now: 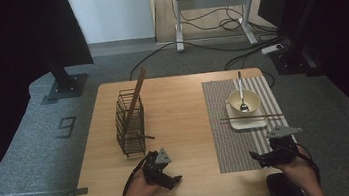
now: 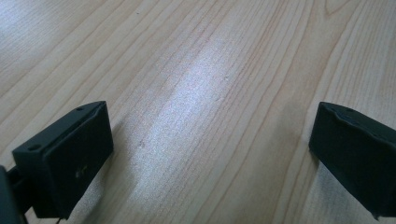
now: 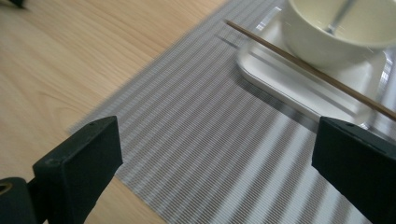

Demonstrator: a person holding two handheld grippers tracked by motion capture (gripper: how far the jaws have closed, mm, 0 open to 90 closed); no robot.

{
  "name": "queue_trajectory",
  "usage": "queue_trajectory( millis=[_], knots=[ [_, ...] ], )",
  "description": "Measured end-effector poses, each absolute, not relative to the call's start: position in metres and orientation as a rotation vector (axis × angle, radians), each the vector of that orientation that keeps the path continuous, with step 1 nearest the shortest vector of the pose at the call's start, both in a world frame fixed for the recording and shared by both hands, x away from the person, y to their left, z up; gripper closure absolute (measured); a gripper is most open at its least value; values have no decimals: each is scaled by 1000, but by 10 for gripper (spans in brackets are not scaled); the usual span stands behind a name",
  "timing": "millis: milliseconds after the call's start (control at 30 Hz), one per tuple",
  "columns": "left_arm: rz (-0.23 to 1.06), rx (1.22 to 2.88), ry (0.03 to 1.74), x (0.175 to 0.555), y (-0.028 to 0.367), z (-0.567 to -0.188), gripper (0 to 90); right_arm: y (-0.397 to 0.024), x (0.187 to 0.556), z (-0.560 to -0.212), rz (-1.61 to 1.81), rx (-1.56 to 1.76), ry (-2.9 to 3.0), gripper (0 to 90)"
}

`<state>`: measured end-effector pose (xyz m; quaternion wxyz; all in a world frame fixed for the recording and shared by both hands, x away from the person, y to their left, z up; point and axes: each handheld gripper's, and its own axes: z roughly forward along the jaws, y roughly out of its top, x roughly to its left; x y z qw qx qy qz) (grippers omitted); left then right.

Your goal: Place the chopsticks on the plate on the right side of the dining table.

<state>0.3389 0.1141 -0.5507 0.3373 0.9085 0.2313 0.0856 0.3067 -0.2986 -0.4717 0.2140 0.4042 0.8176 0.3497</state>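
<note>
Resting with jaws wide apart and empty, the right gripper (image 1: 259,158) is judged nearest the chopsticks (image 1: 251,117) across the tray (image 1: 247,122), a reach forward being called for, while the left gripper (image 1: 174,181), likewise spread, is held over the bare table (image 1: 178,107).

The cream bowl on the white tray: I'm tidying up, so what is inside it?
Inside the round cream bowl a metal spoon stands, handle leaning over the far rim. Whether food lies under the spoon's head cannot be told.

a wire basket (image 1: 130,125) holding upright chopsticks (image 1: 136,95) stands left on the table (image 1: 178,102), a placemat (image 1: 227,137) lies right, bearing a tray (image 1: 247,121) with a bowl (image 1: 243,101), a spoon (image 1: 241,92) in it, and chopsticks (image 1: 250,117) laid across the tray.
</note>
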Motion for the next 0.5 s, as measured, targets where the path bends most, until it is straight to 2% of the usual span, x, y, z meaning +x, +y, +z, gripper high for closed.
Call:
queue_trajectory(
  millis=[500],
  knots=[
    [222,2366,606,339,114,-551,0,-247,323,-447,1043,954,2434,1]
  ],
)
